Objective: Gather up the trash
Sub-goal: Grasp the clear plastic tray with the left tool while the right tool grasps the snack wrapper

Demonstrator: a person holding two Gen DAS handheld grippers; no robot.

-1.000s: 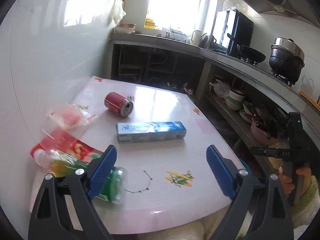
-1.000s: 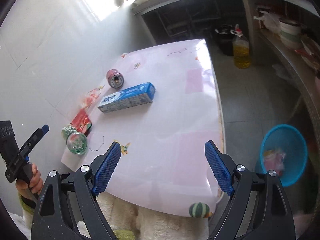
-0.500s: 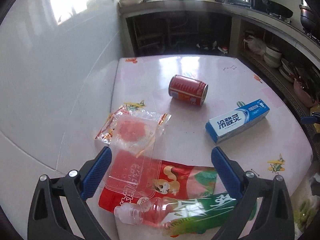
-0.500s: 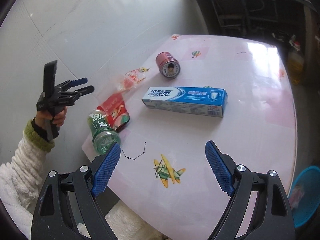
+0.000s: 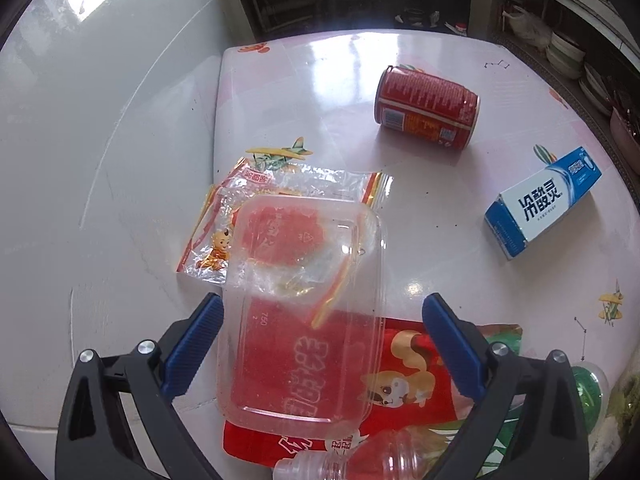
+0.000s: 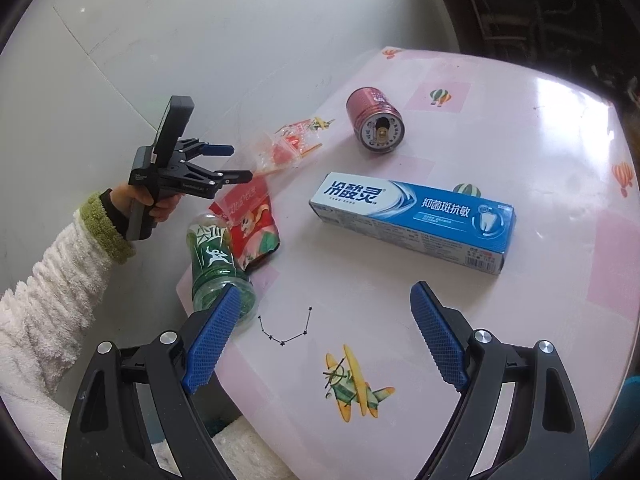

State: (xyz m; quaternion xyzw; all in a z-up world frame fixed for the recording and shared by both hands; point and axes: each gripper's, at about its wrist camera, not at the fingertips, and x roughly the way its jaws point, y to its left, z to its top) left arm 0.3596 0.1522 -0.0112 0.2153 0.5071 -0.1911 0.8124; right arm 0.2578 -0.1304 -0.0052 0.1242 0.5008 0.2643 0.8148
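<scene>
With jaws spread, the left gripper (image 5: 320, 344) should probably sink squarely over the clear tray (image 5: 304, 312), at twelve o'clock of the bottle (image 5: 360, 460), before pinching.

A pale pink glossy surface (image 6: 460, 300), printed with small yellow-and-green aeroplanes, striped balloons and dotted star lines, carries a red can (image 5: 427, 109) with yellow and white lettering. The toothpaste box (image 6: 412, 222) is blue and white with a tooth picture. A clear plastic tray (image 5: 300, 320) lies over a red snack packet (image 5: 400, 384) showing a cartoon dog. The bottle (image 6: 216, 256) wears a green label with white characters. A cream fleece sleeve (image 6: 52, 280) ends in a green cuff.
</scene>
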